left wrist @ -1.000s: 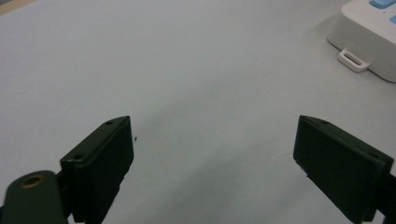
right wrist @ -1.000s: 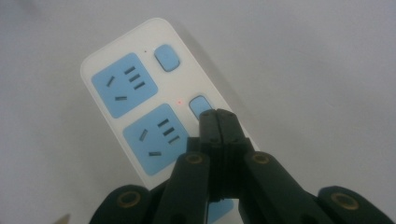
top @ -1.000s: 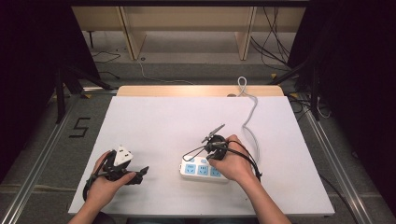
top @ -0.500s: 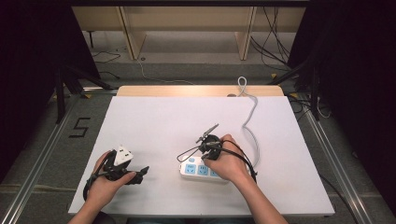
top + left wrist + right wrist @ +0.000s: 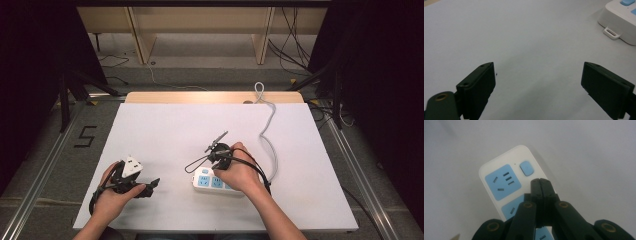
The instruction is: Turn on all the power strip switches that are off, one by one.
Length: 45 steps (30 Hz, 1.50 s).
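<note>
White rectangular plastic power strip with blue sockets (image 5: 215, 182) at lower centre of white surface (image 5: 165, 135). Right tongs (image 5: 540, 182) pressed together, empty, tips just below blue switch button (image 5: 527, 168). Left tongs (image 5: 537, 82) spread wide, empty, lower left. Likely press: come straight down, centred on button.

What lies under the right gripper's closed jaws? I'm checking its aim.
The white power strip lies beneath the right gripper, its blue switch just past the tips. The sockets behind the jaws are partly hidden.
</note>
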{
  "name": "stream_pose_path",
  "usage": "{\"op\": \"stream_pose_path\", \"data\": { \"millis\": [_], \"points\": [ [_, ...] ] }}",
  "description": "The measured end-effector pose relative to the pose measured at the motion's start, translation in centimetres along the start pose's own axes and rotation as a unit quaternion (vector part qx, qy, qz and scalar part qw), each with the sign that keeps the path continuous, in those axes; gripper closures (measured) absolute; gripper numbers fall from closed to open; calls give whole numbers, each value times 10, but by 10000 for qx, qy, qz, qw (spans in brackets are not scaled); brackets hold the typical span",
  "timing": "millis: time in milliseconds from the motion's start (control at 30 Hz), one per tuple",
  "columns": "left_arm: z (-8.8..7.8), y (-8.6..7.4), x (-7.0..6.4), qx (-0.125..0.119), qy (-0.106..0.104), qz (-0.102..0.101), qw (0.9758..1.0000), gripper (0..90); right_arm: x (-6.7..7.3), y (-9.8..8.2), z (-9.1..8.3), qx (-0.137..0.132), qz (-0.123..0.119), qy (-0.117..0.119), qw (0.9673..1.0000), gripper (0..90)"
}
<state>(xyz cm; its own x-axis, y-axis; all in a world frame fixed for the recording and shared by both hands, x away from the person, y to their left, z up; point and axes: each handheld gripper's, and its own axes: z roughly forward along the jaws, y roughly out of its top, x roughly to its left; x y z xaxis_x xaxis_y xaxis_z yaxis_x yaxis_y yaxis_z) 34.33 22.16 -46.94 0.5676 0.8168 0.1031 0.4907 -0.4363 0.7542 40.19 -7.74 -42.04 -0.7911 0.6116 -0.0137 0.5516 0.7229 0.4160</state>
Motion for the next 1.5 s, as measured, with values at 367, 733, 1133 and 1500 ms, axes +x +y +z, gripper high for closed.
{"op": "stream_pose_path", "data": {
  "millis": [367, 733, 1133, 1500],
  "points": [
    [-1, 0, 0, -9, -2, 5, 10000, 119, 5, 15, 4, 19, -68, 59, 10000, 900],
    [0, 0, 0, -4, -11, 14, 10000, 119, 7, 25, 13, 67, -55, 117, 9999, 900],
    [0, 0, -1, -6, -12, 1, 10000, 120, 9, 31, 21, 200, -148, 137, 9996, 900],
    [-1, 0, -1, -8, -14, 4, 10000, 119, 9, 33, 26, 297, -178, 109, 9993, 900]
  ]
}}
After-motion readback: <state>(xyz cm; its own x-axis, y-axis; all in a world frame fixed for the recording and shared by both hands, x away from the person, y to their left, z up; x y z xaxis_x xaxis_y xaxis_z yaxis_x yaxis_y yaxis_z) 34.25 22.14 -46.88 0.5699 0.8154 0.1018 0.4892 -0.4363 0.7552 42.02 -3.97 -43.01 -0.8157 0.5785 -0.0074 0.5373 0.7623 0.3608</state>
